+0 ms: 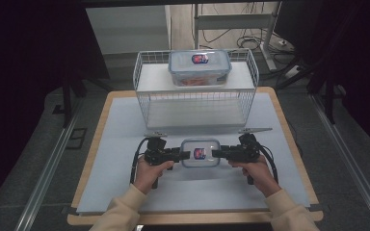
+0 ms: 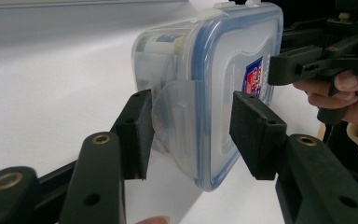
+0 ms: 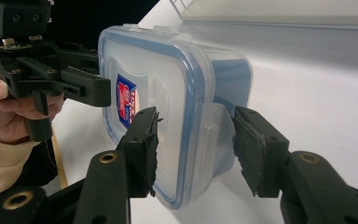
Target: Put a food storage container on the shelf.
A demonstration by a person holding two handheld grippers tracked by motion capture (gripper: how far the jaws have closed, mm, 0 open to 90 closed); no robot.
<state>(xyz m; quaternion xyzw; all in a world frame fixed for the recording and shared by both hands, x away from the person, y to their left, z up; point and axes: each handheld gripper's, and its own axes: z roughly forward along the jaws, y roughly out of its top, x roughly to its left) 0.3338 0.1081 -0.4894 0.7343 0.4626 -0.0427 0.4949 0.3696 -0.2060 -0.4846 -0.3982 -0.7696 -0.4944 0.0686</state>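
Clenched from the left by the left gripper [image 1: 185,155], fingers [image 2: 256,135] pinching lid and latch flap [image 2: 177,112]. Kept between, low at the near tabletop [image 1: 125,192]: the container [image 1: 200,153] (wire rack [image 1: 147,103] just behind). Clenched likewise by the right gripper [image 1: 216,154], probably to keep it level.

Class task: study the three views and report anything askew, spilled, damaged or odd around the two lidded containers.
Nothing stands out. The container between the left gripper and right gripper lies flat with its lid on; the second container sits squarely on the wire rack. No spills show.
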